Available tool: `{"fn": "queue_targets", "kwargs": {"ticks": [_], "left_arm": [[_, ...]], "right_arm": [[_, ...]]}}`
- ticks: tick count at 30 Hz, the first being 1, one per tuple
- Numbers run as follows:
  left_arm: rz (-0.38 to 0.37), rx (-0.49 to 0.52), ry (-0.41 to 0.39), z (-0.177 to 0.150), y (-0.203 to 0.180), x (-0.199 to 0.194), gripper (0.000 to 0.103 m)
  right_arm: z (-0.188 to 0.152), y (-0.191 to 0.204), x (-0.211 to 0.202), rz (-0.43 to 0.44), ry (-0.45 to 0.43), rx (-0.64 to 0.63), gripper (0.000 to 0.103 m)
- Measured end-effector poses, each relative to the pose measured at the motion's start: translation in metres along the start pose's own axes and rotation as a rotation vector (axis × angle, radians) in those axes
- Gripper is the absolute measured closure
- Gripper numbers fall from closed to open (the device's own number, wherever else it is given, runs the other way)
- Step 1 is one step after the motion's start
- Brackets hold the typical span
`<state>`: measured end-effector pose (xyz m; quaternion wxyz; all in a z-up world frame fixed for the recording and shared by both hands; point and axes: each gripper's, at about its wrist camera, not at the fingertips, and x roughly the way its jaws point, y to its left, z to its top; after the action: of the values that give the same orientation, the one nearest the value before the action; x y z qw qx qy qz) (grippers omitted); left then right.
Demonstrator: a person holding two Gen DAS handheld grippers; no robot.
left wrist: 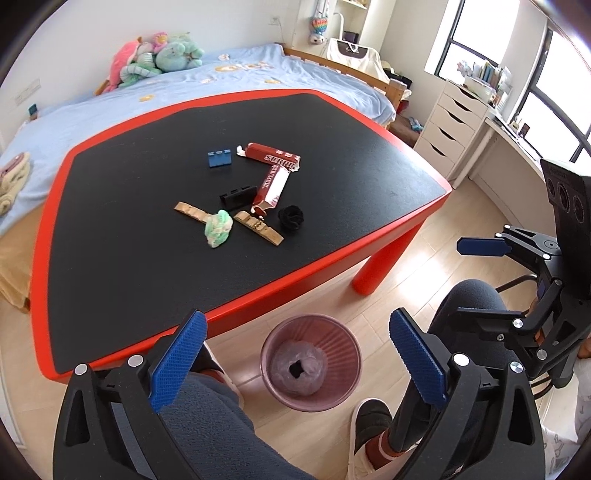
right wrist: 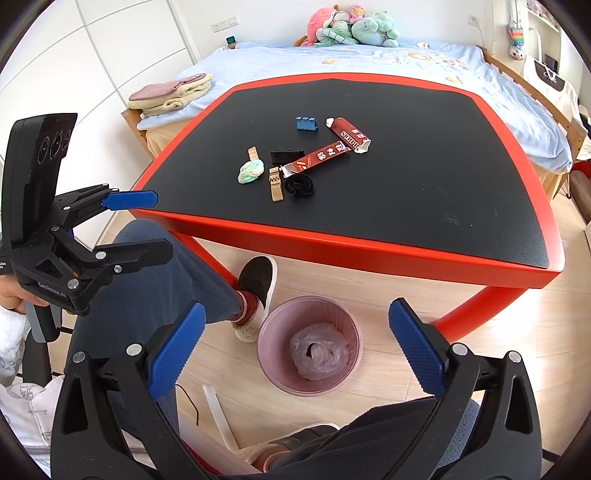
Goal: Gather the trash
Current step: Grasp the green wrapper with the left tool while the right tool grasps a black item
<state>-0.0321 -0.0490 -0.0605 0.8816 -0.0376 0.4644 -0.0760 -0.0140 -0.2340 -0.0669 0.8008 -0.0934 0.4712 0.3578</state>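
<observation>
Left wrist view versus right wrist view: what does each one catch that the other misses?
Only the left wrist view shows the white drawer unit and windows. Only the right wrist view shows the folded towels on the bed and the white wardrobe doors. Both show the red-rimmed table, the red wrappers, the green crumpled wad, the pink bin, and both pairs of jaws open, holding nothing.

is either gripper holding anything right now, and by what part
Nothing is held. The left gripper and right gripper are both open and empty, above the pink bin; the trash lies on the table.
</observation>
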Motion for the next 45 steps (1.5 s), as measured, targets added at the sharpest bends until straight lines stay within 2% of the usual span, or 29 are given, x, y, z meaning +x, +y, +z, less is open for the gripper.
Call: {"fn": "queue_targets", "kwargs": {"ticks": [14,15,18,28,34,37,43,45], "left_arm": [[0.027,-0.030,-0.018,0.011,0.022,-0.003,0.008],[-0.005,-0.006,-0.012,0.014,0.024,-0.003,0.008],[-0.002,-0.015,-0.017,0.022,0.032,0.000,0.008],[0.001,-0.016,0.010,0.053,0.057,0.030,0.008],[-0.004,-0.015,0.044,0.062,0.069,0.057,0.008],[-0.012,-0.018,0.060,0.064,0.074,0.068,0.008],[-0.027,-0.022,0.077,0.067,0.082,0.085,0.009],[-0.033,-0.021,0.084,0.066,0.082,0.089,0.018]], "right_arm": [[0.016,0.003,0.006,0.016,-0.002,-0.024,0.005],[0.020,0.003,0.007,0.016,-0.006,-0.031,0.005],[0.033,0.003,0.009,0.008,-0.015,-0.053,0.005],[0.077,0.000,0.039,0.001,-0.022,-0.125,0.005],[0.095,-0.003,0.071,0.009,0.017,-0.163,0.005],[0.100,-0.004,0.086,0.010,0.034,-0.176,0.010],[0.104,-0.007,0.110,0.025,0.070,-0.184,0.027],[0.105,-0.008,0.116,0.028,0.077,-0.184,0.034]]}}
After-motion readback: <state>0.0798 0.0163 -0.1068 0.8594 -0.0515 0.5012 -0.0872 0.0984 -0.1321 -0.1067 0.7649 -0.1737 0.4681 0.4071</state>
